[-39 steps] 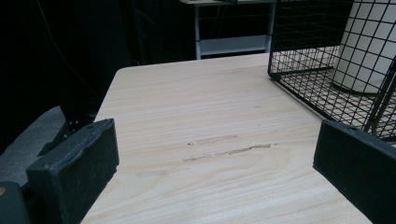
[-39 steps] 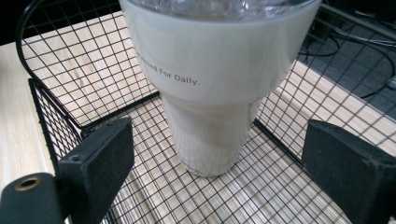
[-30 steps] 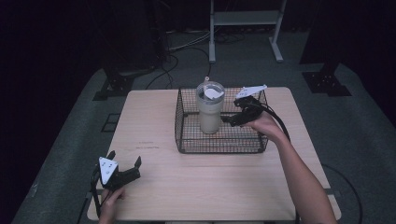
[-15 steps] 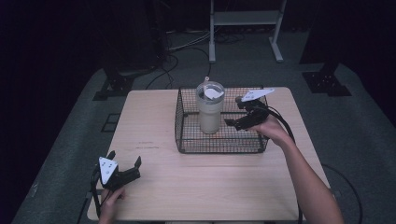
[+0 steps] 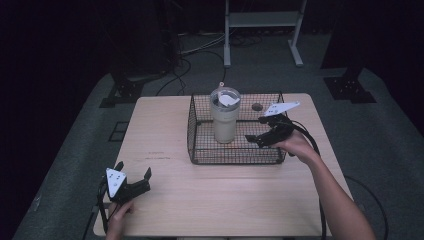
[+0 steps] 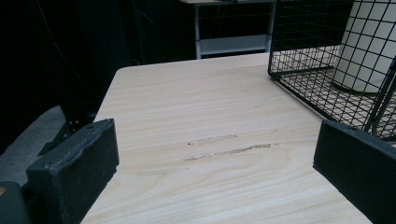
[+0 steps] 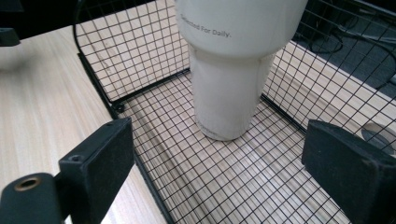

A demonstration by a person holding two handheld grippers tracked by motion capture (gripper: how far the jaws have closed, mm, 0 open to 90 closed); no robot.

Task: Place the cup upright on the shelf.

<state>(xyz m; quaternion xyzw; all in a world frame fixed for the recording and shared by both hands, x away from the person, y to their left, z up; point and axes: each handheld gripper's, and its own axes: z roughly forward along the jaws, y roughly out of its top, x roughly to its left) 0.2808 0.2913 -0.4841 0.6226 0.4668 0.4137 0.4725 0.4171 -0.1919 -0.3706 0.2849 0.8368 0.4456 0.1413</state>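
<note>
Jaws wide apart and empty on both, right gripper [image 5: 261, 135] over wire basket [image 5: 200, 150], left gripper [image 5: 131, 181] low over table [image 5: 225, 200]

Table [image 5: 165, 130]: pale wood, showing a fine straight grain with a few darker scuff streaks [image 6: 229, 148]. Wire basket [image 5: 200, 150]: black, forming a small square grid pattern. Tumbler [image 5: 224, 120]: cream-white, carrying small dark lettering [image 7: 215, 29] across its upper body. Both grippers, left [image 5: 134, 176] and right [image 5: 256, 131]: black jaws, each wearing a light grey three-cornered plate. Floor [image 5: 75, 165]: showing dull grey-green. Background: sitting near black.
</note>
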